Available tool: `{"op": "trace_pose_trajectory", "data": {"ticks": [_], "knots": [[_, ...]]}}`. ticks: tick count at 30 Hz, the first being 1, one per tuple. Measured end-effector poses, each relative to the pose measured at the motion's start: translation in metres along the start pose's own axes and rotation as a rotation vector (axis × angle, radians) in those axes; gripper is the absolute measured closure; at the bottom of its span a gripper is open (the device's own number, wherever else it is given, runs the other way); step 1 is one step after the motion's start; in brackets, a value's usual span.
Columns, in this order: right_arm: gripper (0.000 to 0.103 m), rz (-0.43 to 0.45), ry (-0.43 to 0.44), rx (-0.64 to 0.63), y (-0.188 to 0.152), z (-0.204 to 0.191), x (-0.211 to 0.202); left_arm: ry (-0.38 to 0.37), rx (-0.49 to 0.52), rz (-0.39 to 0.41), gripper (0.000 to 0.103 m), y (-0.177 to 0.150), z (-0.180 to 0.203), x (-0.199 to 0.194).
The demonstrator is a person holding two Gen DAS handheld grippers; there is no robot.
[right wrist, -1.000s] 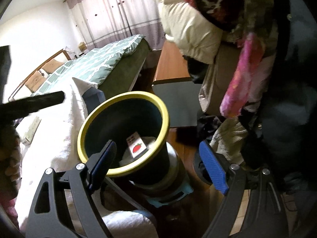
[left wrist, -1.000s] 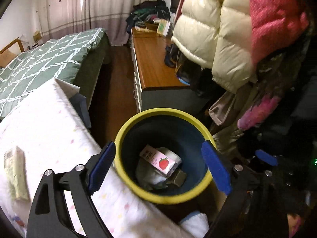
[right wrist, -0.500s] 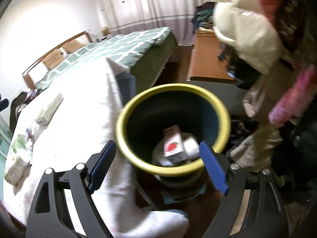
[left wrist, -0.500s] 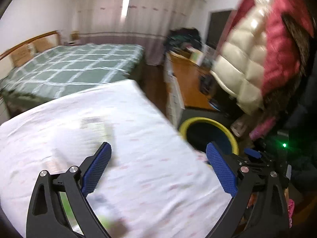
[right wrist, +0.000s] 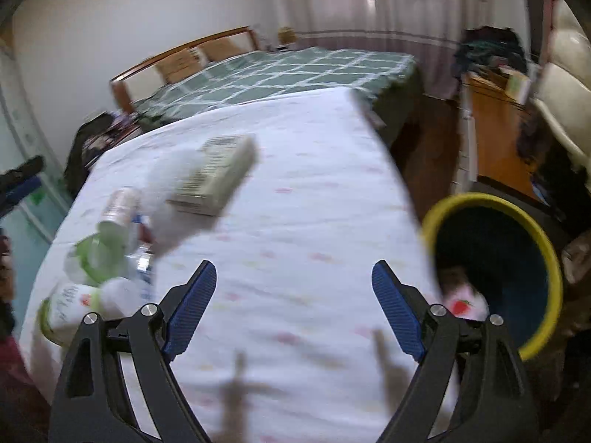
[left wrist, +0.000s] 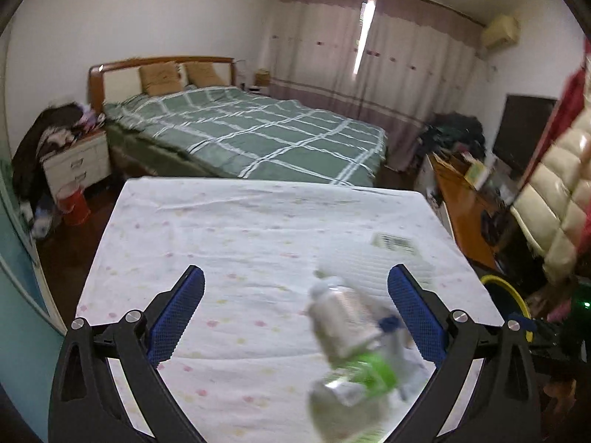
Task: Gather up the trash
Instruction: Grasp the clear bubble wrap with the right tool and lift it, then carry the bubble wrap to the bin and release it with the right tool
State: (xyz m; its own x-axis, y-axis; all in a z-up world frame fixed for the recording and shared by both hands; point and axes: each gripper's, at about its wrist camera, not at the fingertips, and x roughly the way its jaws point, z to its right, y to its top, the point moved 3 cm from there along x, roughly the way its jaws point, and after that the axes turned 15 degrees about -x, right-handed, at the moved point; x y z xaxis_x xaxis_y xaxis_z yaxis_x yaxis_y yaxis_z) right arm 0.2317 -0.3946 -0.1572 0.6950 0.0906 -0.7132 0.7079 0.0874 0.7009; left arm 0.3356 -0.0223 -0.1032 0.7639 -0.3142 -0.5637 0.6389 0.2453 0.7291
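Observation:
My left gripper (left wrist: 295, 312) is open and empty above a white dotted tablecloth (left wrist: 236, 243). A crushed clear bottle with a green label (left wrist: 351, 354) lies just right of its middle, with a white carton (left wrist: 395, 247) farther back. My right gripper (right wrist: 293, 304) is open and empty over the same cloth (right wrist: 295, 203). In the right wrist view the bottle (right wrist: 107, 236), a small green-labelled cup (right wrist: 66, 306) and the carton (right wrist: 218, 173) lie at the left. The yellow-rimmed dark bin (right wrist: 517, 258) stands off the table's right edge with a strawberry carton (right wrist: 465, 304) inside.
A bed with a green checked cover (left wrist: 240, 133) stands behind the table. A wooden dresser (left wrist: 461, 203) and hanging puffy coats (left wrist: 554, 184) are at the right. A nightstand (left wrist: 74, 166) with clothes is at the far left. The bin's rim (left wrist: 506, 291) shows at the right.
Both grippers have swung left from over the bin to over the table. The bottle and carton have come into view. Both stay open and empty.

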Motion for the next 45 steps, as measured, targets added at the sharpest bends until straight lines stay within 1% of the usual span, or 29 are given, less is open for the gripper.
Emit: {"op": "trace_pose_trajectory", "data": {"ticks": [2,5,6,8,11,13,15,17,18,20,21,22,23,24,25,26,27,28,29,32,34,39,43,45], "knots": [[0.021,0.008,0.030,-0.036,0.016,-0.020,0.008,0.011,-0.040,0.001,0.005,0.000,-0.022,0.012],[0.021,0.020,0.049,-0.101,0.037,-0.047,0.017,0.020,-0.093,0.000,0.005,-0.005,-0.046,0.027],[0.021,0.022,0.058,-0.111,0.043,-0.052,0.020,0.024,-0.104,0.000,0.005,-0.009,-0.046,0.031],[0.021,0.034,0.075,-0.132,0.061,-0.061,0.027,0.062,-0.149,-0.013,0.005,-0.011,-0.058,0.041],[0.021,0.045,0.086,-0.163,0.084,-0.075,0.042,0.067,-0.215,-0.024,0.005,-0.013,-0.069,0.051],[0.021,0.051,0.072,-0.199,0.098,-0.086,0.054,0.079,-0.239,-0.039,0.005,-0.016,-0.077,0.058],[0.021,0.045,0.048,-0.250,0.111,-0.096,0.071,0.080,-0.244,-0.051,0.005,-0.019,-0.079,0.063],[0.021,0.039,0.033,-0.277,0.117,-0.102,0.083,0.085,-0.226,-0.054,0.005,-0.022,-0.076,0.065],[0.022,0.031,0.006,-0.291,0.119,-0.103,0.092,0.086,-0.218,-0.053,0.005,-0.023,-0.075,0.066],[0.022,0.011,-0.028,-0.300,0.119,-0.102,0.104,0.082,-0.201,-0.051,0.005,-0.025,-0.071,0.067],[0.022,-0.001,-0.020,-0.290,0.117,-0.100,0.108,0.080,-0.195,-0.052,0.005,-0.026,-0.070,0.067],[0.027,-0.012,-0.013,-0.282,0.114,-0.098,0.112,0.075,-0.191,-0.054,0.005,-0.027,-0.069,0.069],[0.036,-0.022,-0.004,-0.278,0.112,-0.097,0.114,0.069,-0.192,-0.056,0.005,-0.026,-0.068,0.069],[0.040,-0.022,0.013,-0.277,0.112,-0.097,0.115,0.065,-0.193,-0.056,0.005,-0.026,-0.068,0.069],[0.049,-0.018,0.016,-0.277,0.111,-0.098,0.114,0.064,-0.192,-0.055,0.005,-0.025,-0.066,0.067],[0.060,-0.012,0.015,-0.280,0.110,-0.099,0.113,0.064,-0.192,-0.054,0.005,-0.025,-0.066,0.067],[0.068,-0.007,0.018,-0.283,0.109,-0.099,0.112,0.064,-0.193,-0.052,0.005,-0.025,-0.066,0.067],[0.081,-0.007,0.028,-0.279,0.108,-0.100,0.111,0.063,-0.196,-0.050,0.005,-0.025,-0.067,0.066],[0.088,-0.009,0.041,-0.272,0.106,-0.100,0.110,0.061,-0.198,-0.049,0.005,-0.025,-0.066,0.065],[0.090,-0.007,0.075,-0.239,0.105,-0.096,0.108,0.062,-0.200,-0.049,0.005,-0.025,-0.066,0.065],[0.090,0.010,0.100,-0.207,0.106,-0.091,0.099,0.062,-0.199,-0.050,0.005,-0.025,-0.066,0.066],[0.090,0.091,0.125,-0.137,0.107,-0.077,0.060,0.067,-0.190,-0.053,0.005,-0.026,-0.065,0.067],[0.090,0.156,0.103,-0.074,0.103,-0.054,0.025,0.072,-0.191,-0.061,0.005,-0.027,-0.065,0.069],[0.090,0.181,0.079,-0.028,0.095,-0.034,0.008,0.071,-0.190,-0.061,0.005,-0.027,-0.065,0.070]]}}
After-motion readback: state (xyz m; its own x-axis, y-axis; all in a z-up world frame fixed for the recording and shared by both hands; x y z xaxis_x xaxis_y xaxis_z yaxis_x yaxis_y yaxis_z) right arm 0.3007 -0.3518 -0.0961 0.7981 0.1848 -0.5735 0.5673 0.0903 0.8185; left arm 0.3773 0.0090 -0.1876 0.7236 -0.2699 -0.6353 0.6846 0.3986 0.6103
